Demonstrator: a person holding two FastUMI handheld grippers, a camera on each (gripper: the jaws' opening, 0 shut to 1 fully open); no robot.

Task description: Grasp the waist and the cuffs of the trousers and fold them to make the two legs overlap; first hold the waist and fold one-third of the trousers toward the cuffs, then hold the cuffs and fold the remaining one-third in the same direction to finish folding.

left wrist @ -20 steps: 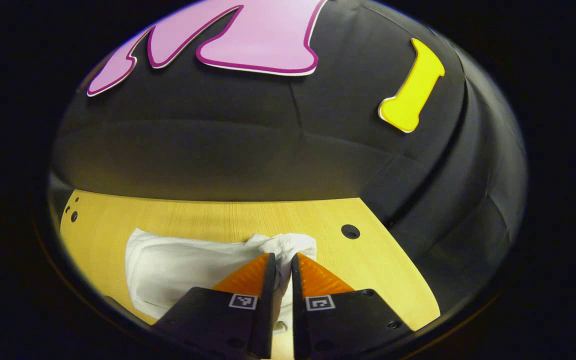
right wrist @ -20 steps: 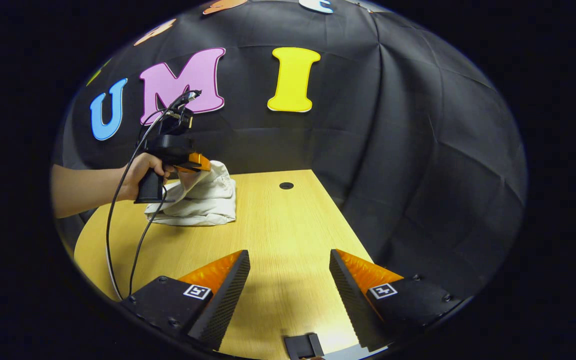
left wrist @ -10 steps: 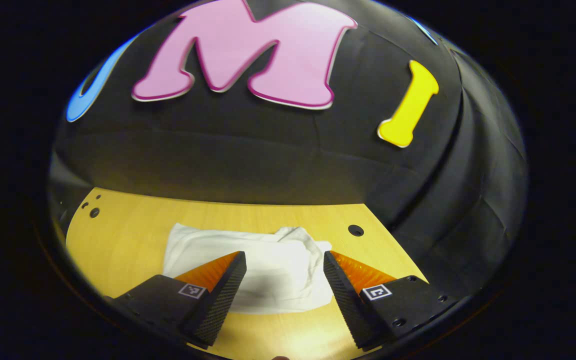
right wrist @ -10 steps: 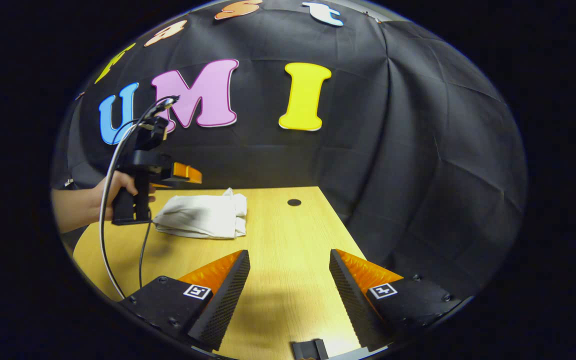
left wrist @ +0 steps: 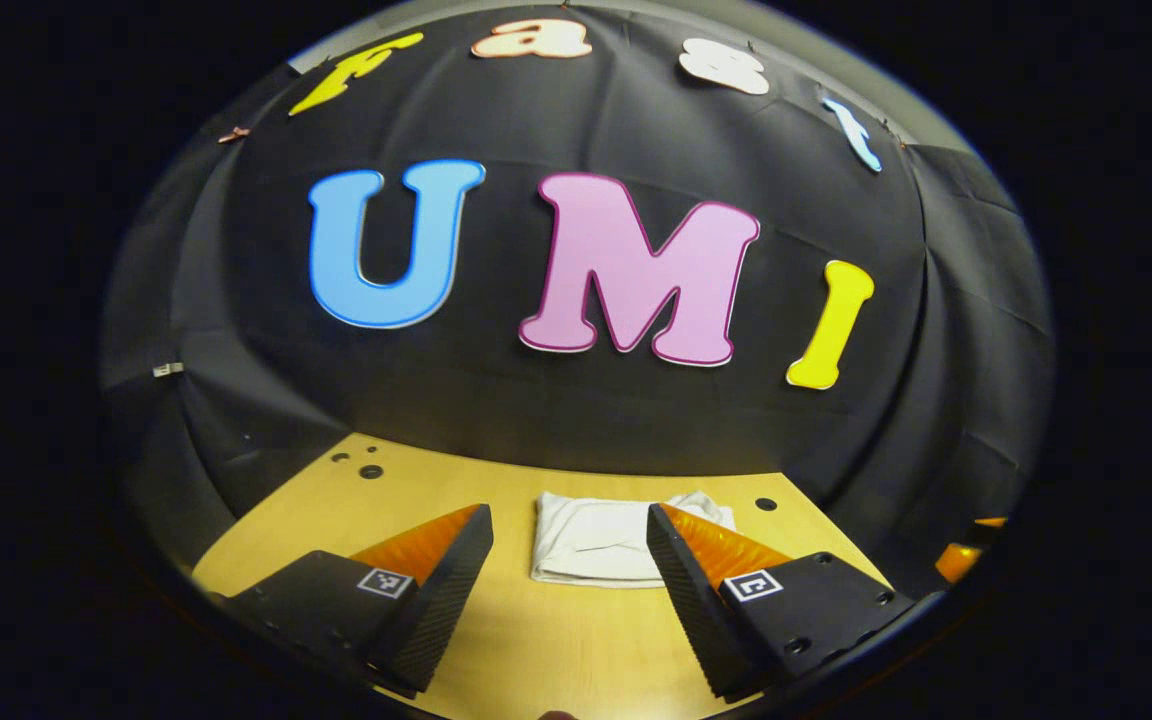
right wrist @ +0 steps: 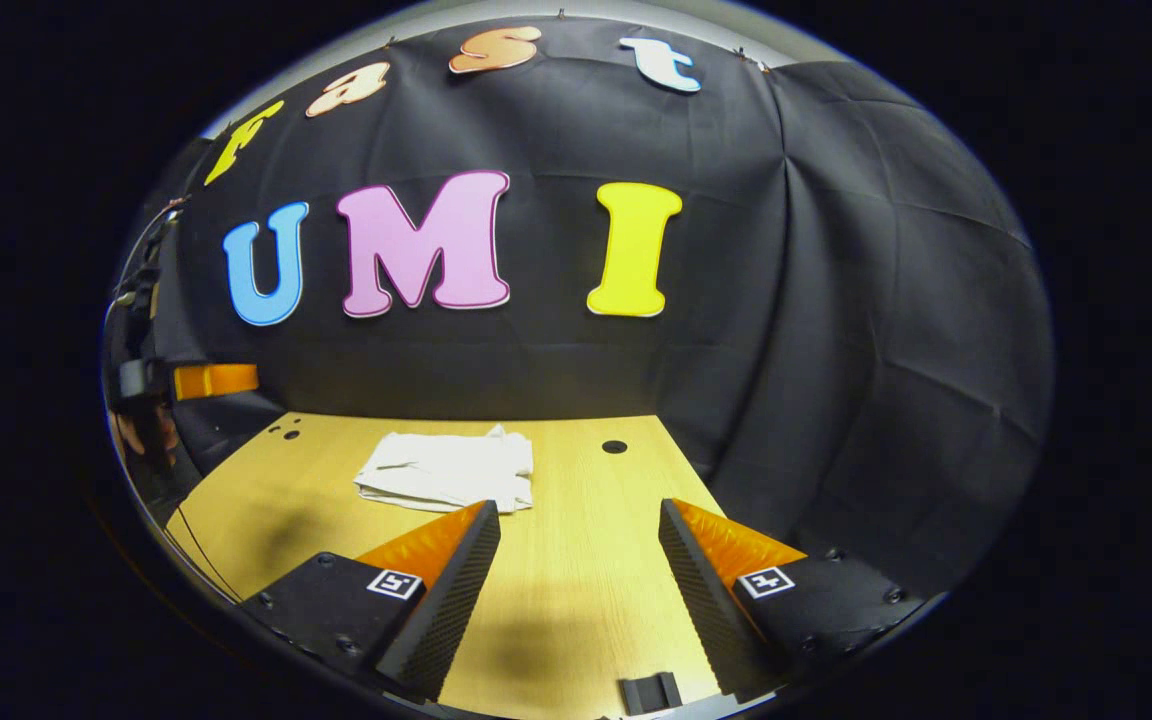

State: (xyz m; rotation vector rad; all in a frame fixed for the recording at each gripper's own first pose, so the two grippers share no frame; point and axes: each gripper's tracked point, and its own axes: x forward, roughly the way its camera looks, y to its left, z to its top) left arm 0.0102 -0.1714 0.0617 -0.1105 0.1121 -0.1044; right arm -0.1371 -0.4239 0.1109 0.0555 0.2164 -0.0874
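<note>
Folded trousers (left wrist: 596,540) mid-table (left wrist: 536,650), both grippers' jaws apart, well back

No readable text, number or brand name stands on the things in either view. The only signs are small square black-and-white coded markers (left wrist: 378,581) on the housings behind the fingers: two show in the left gripper view and two more (right wrist: 395,584) in the right gripper view. They carry a block pattern, not letters, so nothing can be read from them.

Dim booth, overhead light, soft shadows, sharp focus, strong fisheye edge distortion
</note>
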